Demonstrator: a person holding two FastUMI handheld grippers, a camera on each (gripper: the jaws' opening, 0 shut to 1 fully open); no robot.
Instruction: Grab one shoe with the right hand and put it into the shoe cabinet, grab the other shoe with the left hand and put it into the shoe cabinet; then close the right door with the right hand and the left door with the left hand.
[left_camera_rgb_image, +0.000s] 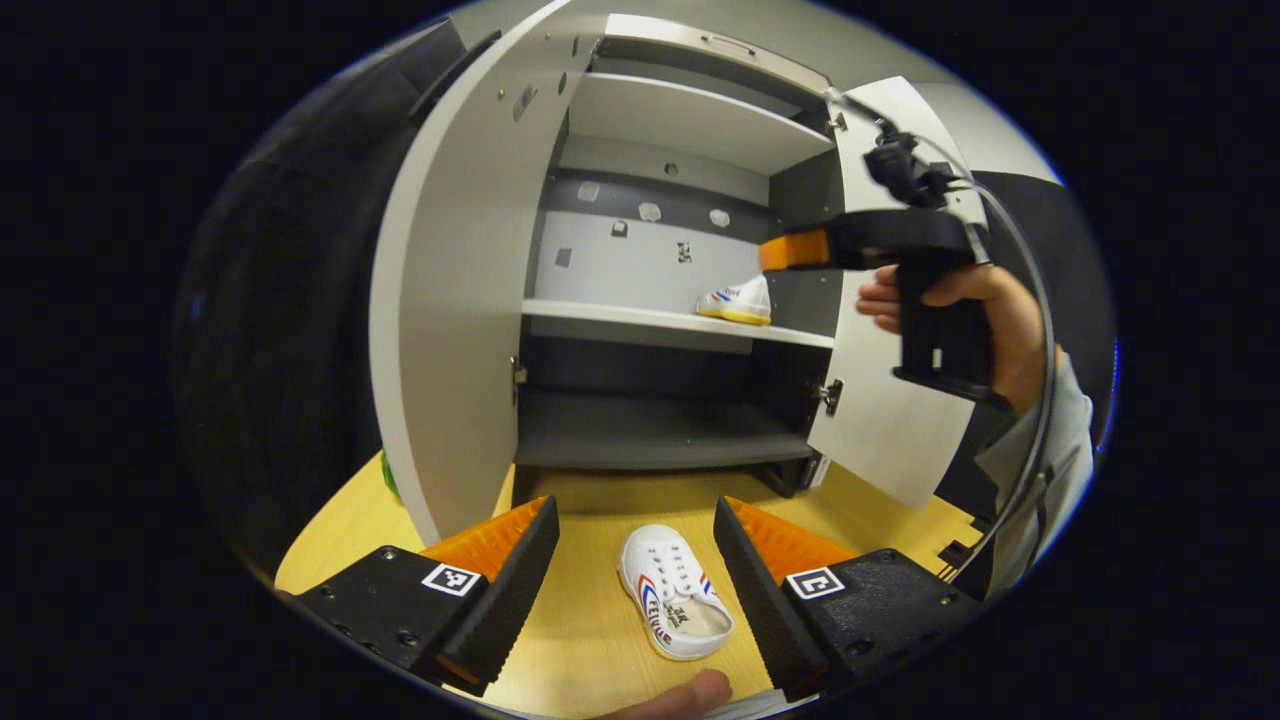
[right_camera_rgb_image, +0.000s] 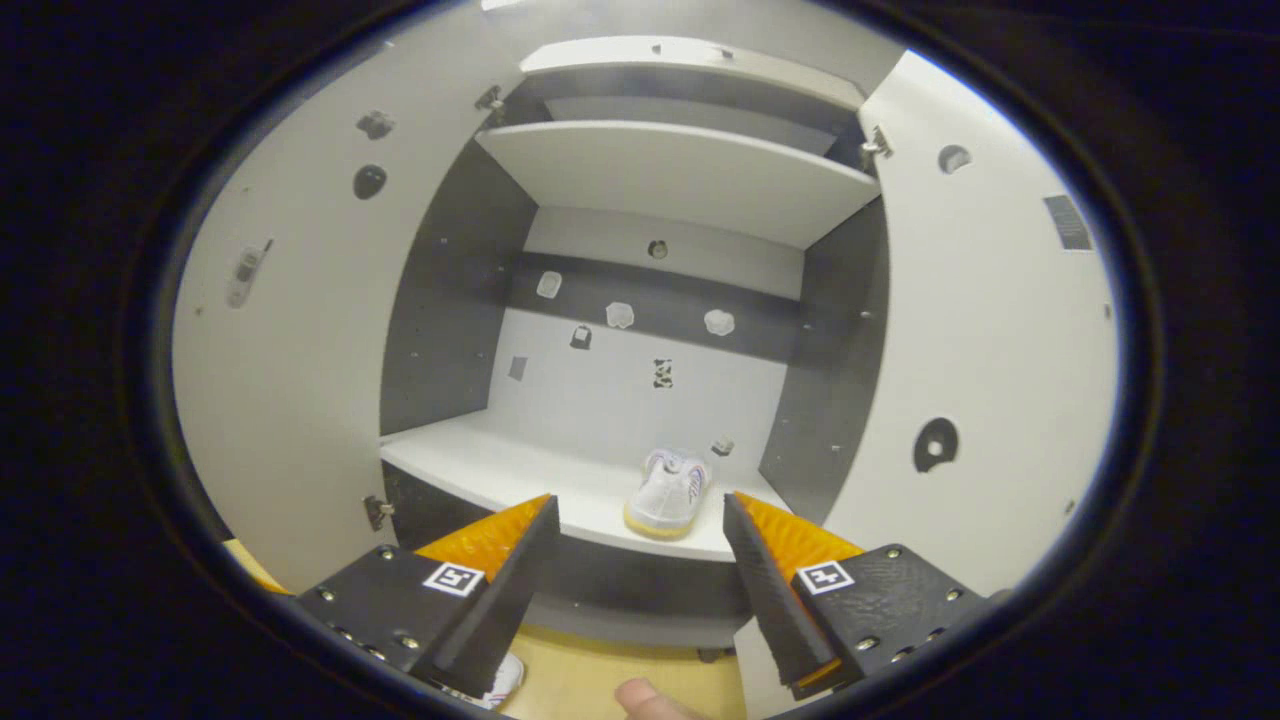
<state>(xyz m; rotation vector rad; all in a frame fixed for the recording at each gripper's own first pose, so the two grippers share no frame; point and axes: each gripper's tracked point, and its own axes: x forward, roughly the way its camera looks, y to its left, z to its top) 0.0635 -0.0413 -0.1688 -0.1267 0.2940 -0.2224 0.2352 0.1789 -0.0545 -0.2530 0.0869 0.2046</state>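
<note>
Left gripper (left_camera_rgb_image: 636, 560) gapes empty over one floor shoe (left_camera_rgb_image: 673, 592); right gripper (right_camera_rgb_image: 640, 545), wide, empty, faces second shelved shoe (right_camera_rgb_image: 668, 493).

One white shoe (left_camera_rgb_image: 738, 301) is seated upright on cabinet (left_camera_rgb_image: 690, 120) mid shelf, right side; 2nd shoe (left_camera_rgb_image: 672, 591) is laid on floor; both doors open.

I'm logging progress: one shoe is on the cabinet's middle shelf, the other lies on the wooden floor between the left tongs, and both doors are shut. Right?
Not quite: both doors stand open, as the left gripper view shows. The shelved shoe and the floor shoe between the open left tongs are as you say.
</note>
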